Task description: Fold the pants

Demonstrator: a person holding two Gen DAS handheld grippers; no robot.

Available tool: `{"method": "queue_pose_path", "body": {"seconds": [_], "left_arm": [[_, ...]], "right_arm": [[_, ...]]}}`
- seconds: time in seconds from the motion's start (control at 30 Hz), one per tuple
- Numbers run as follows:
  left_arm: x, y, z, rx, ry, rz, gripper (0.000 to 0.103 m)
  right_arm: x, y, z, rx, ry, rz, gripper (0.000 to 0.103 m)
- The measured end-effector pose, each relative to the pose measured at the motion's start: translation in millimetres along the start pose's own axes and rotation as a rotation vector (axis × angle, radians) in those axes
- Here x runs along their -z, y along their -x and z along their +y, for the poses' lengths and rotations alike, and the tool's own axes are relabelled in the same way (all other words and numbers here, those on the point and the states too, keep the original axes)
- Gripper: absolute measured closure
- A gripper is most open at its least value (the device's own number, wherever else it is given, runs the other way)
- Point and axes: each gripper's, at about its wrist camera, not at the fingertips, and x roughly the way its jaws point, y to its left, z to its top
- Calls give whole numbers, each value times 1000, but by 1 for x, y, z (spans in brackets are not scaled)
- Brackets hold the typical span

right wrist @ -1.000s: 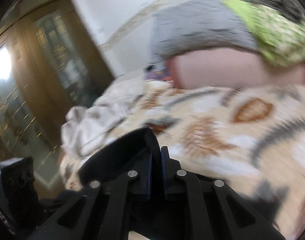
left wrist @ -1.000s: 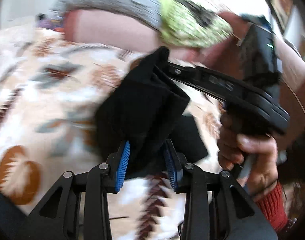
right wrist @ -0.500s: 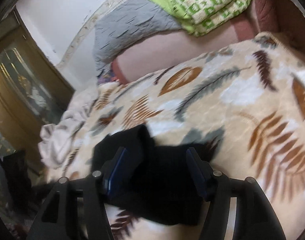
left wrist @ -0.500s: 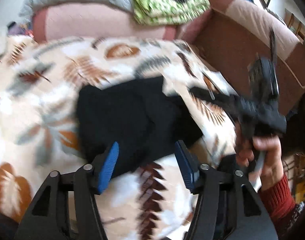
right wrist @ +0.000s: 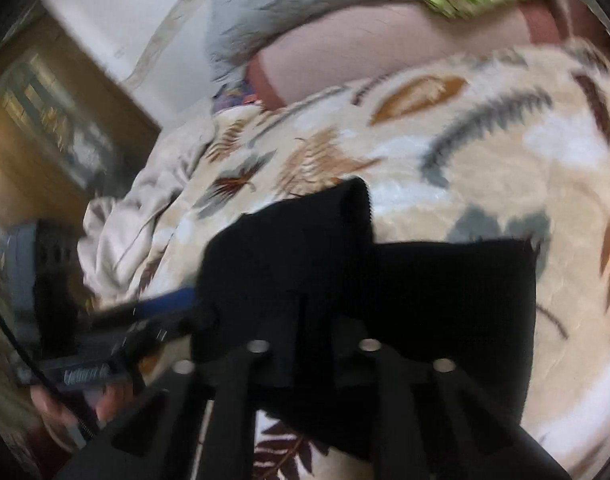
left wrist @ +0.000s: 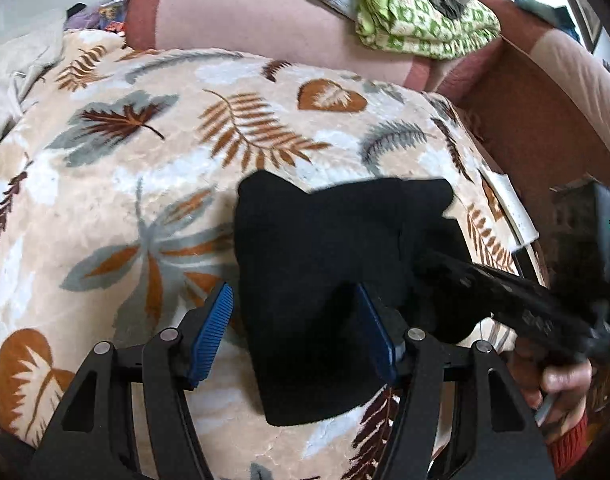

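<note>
Black pants (left wrist: pixel 321 280), folded into a compact bundle, lie on a leaf-print blanket (left wrist: pixel 125 184). In the blurred right wrist view the fabric hides the right gripper (right wrist: pixel 313 320), so whether it grips cannot be told. The left gripper (left wrist: pixel 293 328) hovers low, blue pads (left wrist: pixel 211 328) spread wide either side of the bundle, holding nothing.

A leaf-patterned blanket (left wrist: pixel 153 168) is spread over the bed; a green checked cloth (left wrist: pixel 421 20) is piled on a pink cushion (left wrist: pixel 257 28).
</note>
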Motion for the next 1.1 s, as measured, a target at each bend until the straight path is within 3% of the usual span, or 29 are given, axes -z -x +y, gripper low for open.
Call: {"method": "queue_pose_path", "body": {"seconds": [0.13, 0.23, 0.43, 0.53, 0.6, 0.7, 0.9, 1.1], "left_arm": [[-7, 14, -6, 9, -14, -47, 39], [-7, 11, -19, 13, -42, -59, 30], [5, -33, -42, 3, -82, 53, 30], [3, -27, -44, -5, -88, 40, 30], [-1, -22, -44, -23, -100, 27, 30], [-11, -16, -45, -34, -101, -4, 30], [-26, -30, -51, -58, -99, -28, 30], [-29, -63, -55, -79, -100, 18, 30]], "right_arm": [[4, 55, 11, 14, 57, -100, 95], [11, 83, -2, 102, 48, -147, 95], [33, 45, -55, 245, -82, -15, 92], [30, 60, -53, 256, -103, -58, 84], [24, 72, -51, 304, -99, -89, 72], [13, 86, -42, 239, -90, -139, 71], [-2, 53, -16, 206, 3, -93, 74], [-2, 7, -38, 265, -16, -50, 83]]}}
